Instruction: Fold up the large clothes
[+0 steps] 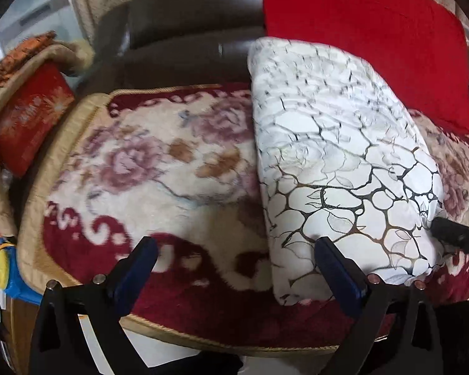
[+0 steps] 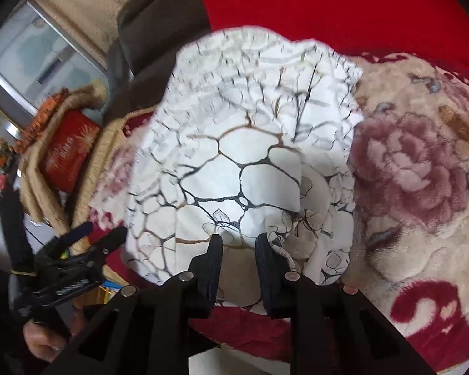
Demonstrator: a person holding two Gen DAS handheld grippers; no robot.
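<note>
Folded white garment on the sofa, held at its near edge.

The garment lies right of centre on the floral cover. The right tongs pinch its near hem, probably to pull it flat. The left tongs stand open and empty. There is free cover at the left; a red cushion blocks the upper right.

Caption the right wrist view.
Right claw nearly closed at the folded white garment's near edge on a floral blanket.

Both wrist views look steeply down, close, sharing the white garment
</note>
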